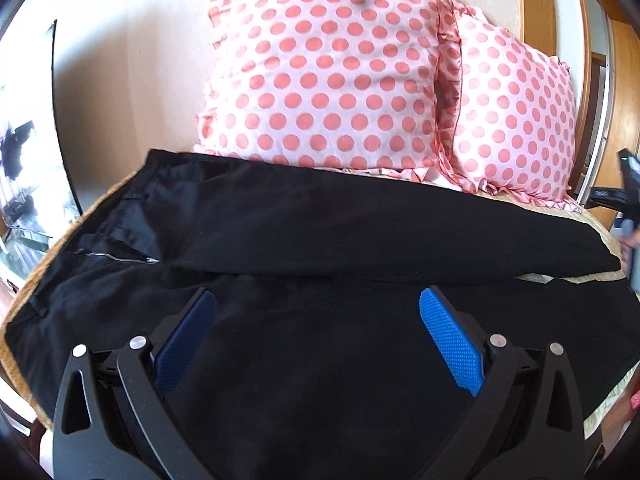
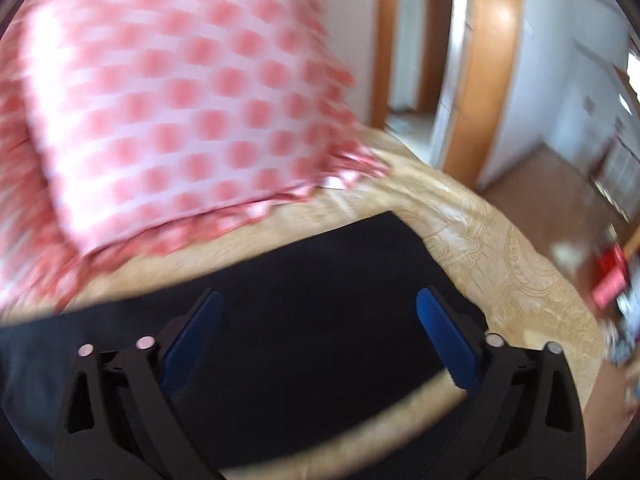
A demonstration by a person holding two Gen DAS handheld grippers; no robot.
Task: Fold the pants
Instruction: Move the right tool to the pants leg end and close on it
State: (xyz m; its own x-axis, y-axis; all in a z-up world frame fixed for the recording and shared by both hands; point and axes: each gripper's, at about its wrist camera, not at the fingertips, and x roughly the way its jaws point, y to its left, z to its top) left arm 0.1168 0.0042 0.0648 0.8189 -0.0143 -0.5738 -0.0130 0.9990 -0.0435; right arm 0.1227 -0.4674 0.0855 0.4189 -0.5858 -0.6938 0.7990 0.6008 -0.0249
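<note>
Black pants (image 1: pixel 320 232) lie spread across the bed, waist and zipper (image 1: pixel 120 258) at the left, legs running to the right. My left gripper (image 1: pixel 318 304) is open and empty, just above the near leg. In the right wrist view, which is blurred, my right gripper (image 2: pixel 318 304) is open and empty over the leg end of the pants (image 2: pixel 320 280). The right gripper's body (image 1: pixel 630 200) shows at the right edge of the left wrist view.
Two pink polka-dot pillows (image 1: pixel 328 68) (image 1: pixel 516 116) lean against the wall behind the pants. The beige patterned bedspread (image 2: pixel 500 248) ends at the right, with a wooden door frame (image 2: pixel 484 64) and floor beyond. A red object (image 2: pixel 610 276) lies at the far right.
</note>
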